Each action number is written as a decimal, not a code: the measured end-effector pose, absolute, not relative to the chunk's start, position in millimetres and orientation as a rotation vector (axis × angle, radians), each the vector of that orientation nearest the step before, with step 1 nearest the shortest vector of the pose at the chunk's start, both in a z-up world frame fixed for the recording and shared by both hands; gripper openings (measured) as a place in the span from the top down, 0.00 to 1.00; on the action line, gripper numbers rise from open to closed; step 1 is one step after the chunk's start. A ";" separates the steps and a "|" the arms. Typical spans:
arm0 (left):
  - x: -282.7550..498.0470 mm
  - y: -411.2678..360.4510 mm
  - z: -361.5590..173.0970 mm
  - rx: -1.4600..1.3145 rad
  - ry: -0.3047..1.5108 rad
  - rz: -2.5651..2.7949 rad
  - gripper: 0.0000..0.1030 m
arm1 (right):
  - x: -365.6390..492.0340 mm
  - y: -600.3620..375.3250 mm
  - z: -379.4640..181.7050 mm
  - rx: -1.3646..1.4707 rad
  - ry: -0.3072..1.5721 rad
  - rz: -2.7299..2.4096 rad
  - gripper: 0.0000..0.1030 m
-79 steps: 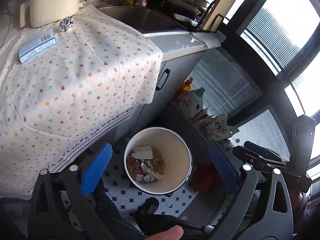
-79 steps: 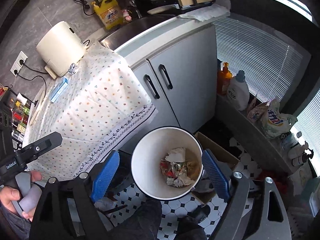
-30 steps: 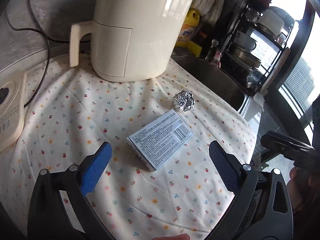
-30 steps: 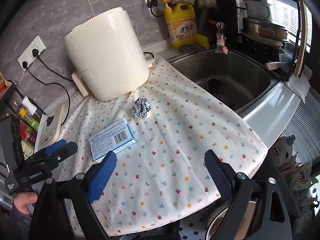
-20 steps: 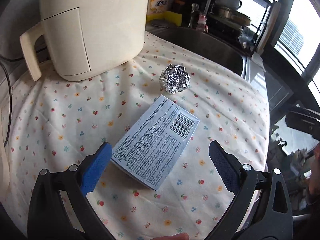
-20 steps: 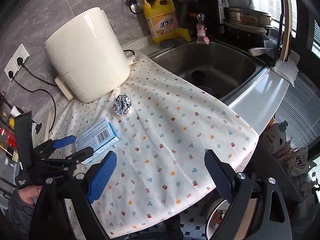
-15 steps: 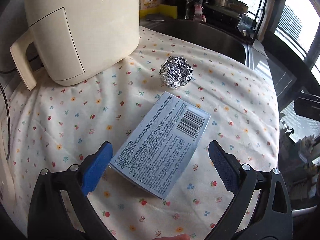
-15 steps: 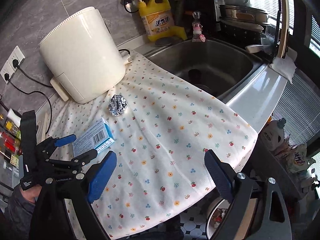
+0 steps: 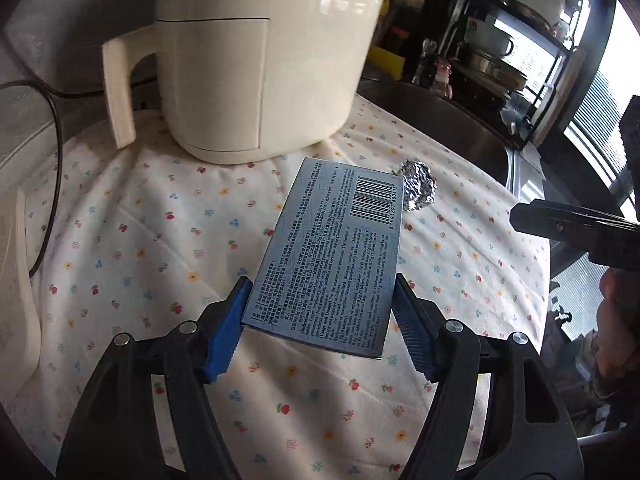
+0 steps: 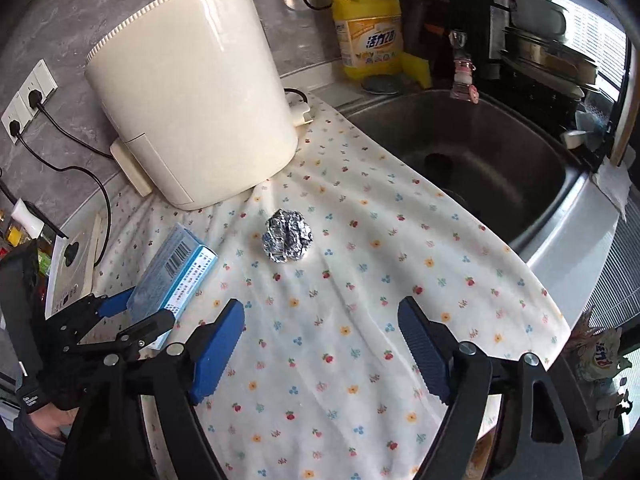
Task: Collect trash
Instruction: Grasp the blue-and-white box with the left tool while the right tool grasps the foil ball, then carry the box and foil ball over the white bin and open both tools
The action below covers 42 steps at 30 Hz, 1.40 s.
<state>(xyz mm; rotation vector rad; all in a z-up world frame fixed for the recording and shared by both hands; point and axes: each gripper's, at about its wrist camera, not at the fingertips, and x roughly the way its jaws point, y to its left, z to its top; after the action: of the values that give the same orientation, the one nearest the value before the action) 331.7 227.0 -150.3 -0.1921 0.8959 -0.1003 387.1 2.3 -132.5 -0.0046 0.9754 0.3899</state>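
Box is clamped in the left hand-held gripper, its jaws just closed; right hand-held gripper, narrowing but empty, must next reach the foil ball beyond.

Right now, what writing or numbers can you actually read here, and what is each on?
"6 943297 600413", roughly: under the barcode on the blue box.
Box's fine print: too small.
"活力28", roughly: yellow detergent bottle.
Packet at lower right: blurred.
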 end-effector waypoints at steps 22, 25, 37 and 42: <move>312.3 262.1 -121.6 -0.304 0.818 0.048 0.32 | 440.2 58.0 -157.6 -0.123 1.021 0.536 0.63; 312.1 251.2 -117.2 -0.311 0.807 0.039 0.32 | 426.5 41.6 -148.1 -0.097 1.011 0.543 0.63; 311.1 157.7 -92.4 -0.298 0.766 -0.057 0.32 | 362.1 -70.5 -94.6 0.011 0.936 0.519 0.62; 303.7 104.3 -80.8 -0.279 0.764 -0.128 0.32 | 336.8 -128.8 -85.9 0.023 0.927 0.471 0.62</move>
<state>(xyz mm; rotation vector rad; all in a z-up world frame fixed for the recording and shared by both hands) 303.7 104.3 -80.8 -0.2793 0.7645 -0.1277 336.8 -128.8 -85.9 0.0234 0.9274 0.4707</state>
